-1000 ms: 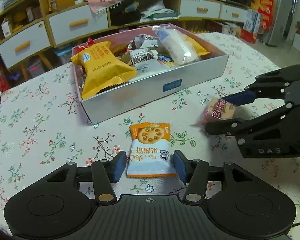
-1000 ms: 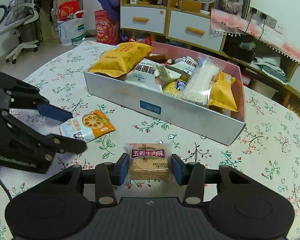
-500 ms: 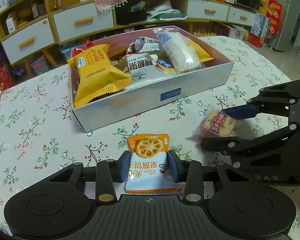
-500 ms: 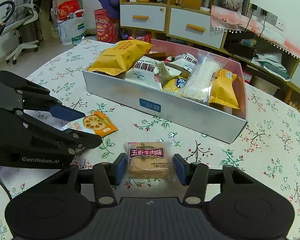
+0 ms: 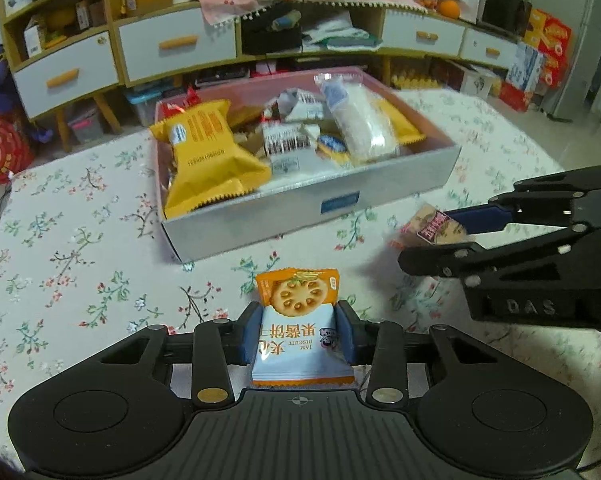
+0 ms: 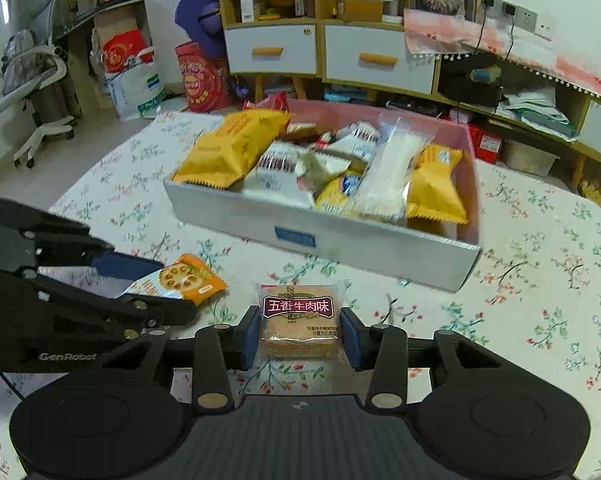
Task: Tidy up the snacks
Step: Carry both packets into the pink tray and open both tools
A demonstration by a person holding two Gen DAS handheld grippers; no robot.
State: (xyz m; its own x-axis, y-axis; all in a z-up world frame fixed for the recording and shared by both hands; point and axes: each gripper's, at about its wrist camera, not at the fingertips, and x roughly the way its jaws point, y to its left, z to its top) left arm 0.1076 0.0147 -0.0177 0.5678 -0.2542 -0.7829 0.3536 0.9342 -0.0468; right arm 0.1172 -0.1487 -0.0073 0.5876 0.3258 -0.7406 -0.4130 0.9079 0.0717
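The left gripper (image 5: 299, 334) points steeply down, its blue pads pressed against both sides of a jam biscuit packet (image 5: 300, 330). The right gripper (image 6: 300, 334), angled likewise beside it, has just been closing on a spiced cracker pack (image 6: 299, 322), pads touching its edges.

On the desk (image 5: 80, 240), the snack box (image 5: 300, 216) lies at 12 o'clock; jam biscuit packet (image 5: 300, 320) before it, cracker packet (image 5: 436, 228) at 3 o'clock.
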